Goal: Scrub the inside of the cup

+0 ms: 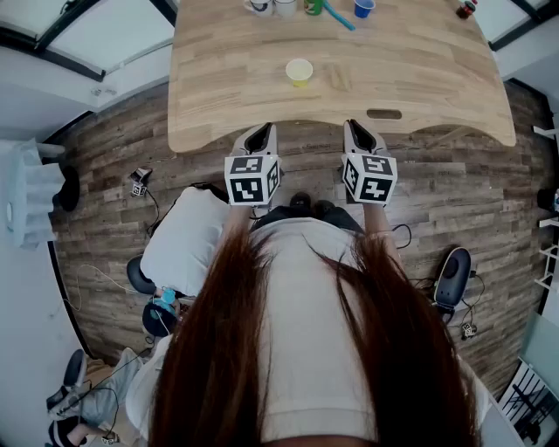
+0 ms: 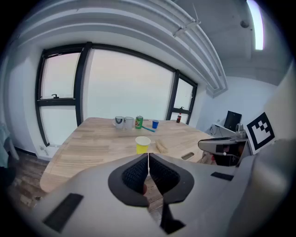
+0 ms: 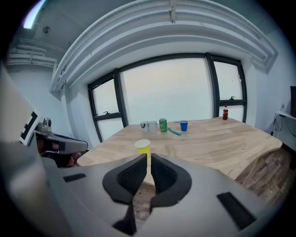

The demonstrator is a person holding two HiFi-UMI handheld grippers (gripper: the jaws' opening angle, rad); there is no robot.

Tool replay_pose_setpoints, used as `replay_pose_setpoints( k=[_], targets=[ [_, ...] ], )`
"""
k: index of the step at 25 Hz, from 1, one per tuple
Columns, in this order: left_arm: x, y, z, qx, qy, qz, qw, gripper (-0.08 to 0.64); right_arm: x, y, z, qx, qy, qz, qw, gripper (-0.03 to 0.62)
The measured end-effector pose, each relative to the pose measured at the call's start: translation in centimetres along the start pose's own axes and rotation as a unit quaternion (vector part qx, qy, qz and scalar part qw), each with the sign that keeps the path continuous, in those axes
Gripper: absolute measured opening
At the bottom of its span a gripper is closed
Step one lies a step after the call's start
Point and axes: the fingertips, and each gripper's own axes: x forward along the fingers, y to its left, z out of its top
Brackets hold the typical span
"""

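Note:
A yellow cup (image 1: pixel 299 71) stands upright on the wooden table (image 1: pixel 227 105), a little in from the front edge. It shows straight ahead in the left gripper view (image 2: pixel 143 144) and the right gripper view (image 3: pixel 143 146). Just right of it lies a pale tan oblong thing (image 1: pixel 339 77) that I cannot identify. My left gripper (image 1: pixel 259 131) and right gripper (image 1: pixel 359 129) hover side by side at the table's front edge, well short of the cup. Both are shut with nothing between the jaws.
Along the table's far edge stand two mugs (image 1: pixel 271 7), a green can (image 1: pixel 314 6), a blue cup (image 1: pixel 363 8), a blue-handled brush (image 1: pixel 341 18) and a red-capped bottle (image 1: pixel 465 9). A slot (image 1: pixel 384 113) is cut near the front edge. Cables and a white cushion (image 1: pixel 183 240) lie on the floor.

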Motion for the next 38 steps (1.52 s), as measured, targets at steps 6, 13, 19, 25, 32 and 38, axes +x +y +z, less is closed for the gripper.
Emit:
replay_pose_setpoints(
  k=[6,13,19,25,32,38],
  targets=[
    [0.6,0.4,0.4,0.015,0.001,-0.022,0.9996,0.018,0.1,0.4,0.1,0.017,-0.003,-0.013,1.000,0.048],
    [1.3,0.4,0.2,0.014,0.004,-0.040,0.9991,0.018,-0.7,0.1,0.4,0.074,-0.012,-0.020,0.997,0.048],
    [2.9,0.4,0.2,0.019,0.007,-0.039,0.9990,0.018,0.7,-0.2,0.3,0.068,-0.001,-0.007,0.998,0.044],
    [5.0,0.6,0.8,0.024,0.012,-0.028,0.9992,0.018,3.5,-1.0,1.0,0.057,0.004,0.008,0.998,0.046],
    [8.2,0.5,2.3,0.025,0.010,-0.018,0.9995,0.020,7.0,-2.8,2.2,0.046,0.017,0.033,0.998,0.048],
    [10.6,0.8,2.5,0.020,0.022,0.004,0.9995,0.020,9.9,-4.5,2.7,0.022,0.032,0.047,0.998,0.048]
  ],
)
